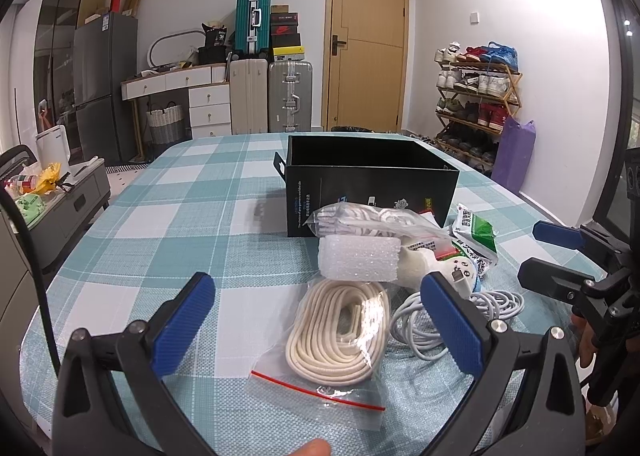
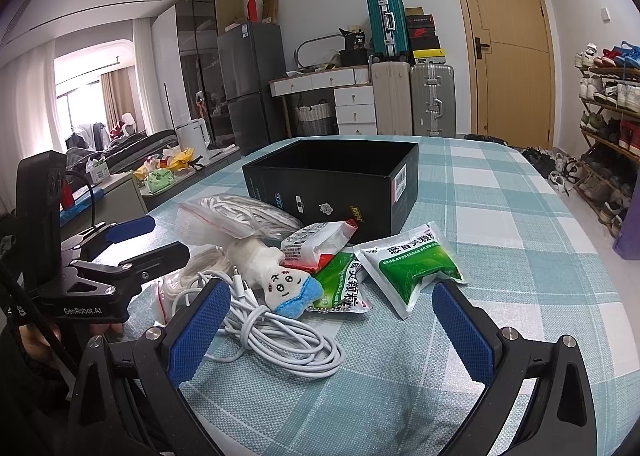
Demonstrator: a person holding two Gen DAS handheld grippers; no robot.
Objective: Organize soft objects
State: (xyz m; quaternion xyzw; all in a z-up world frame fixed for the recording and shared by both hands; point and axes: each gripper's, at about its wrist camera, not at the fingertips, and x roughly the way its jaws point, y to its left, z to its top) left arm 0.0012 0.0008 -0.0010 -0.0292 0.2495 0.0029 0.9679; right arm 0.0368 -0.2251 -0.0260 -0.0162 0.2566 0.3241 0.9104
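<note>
On the checked desk [image 1: 168, 216]: open black box [image 1: 372, 176]; before it, bagged cream rope [image 1: 340, 332], foam block [image 1: 358, 258], white cable [image 2: 280, 340], plush toy [image 2: 280, 280], green sachets [image 2: 416, 264]. Left hand-held gripper [image 1: 316, 320] and right hand-held gripper [image 2: 332, 320] both wide open, empty.

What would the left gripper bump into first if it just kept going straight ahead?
Probably the zip bag of cream rope, which lies between the open left gripper fingers. Beyond it sits the white foam block, then the black box. Depth is hard to judge.
</note>
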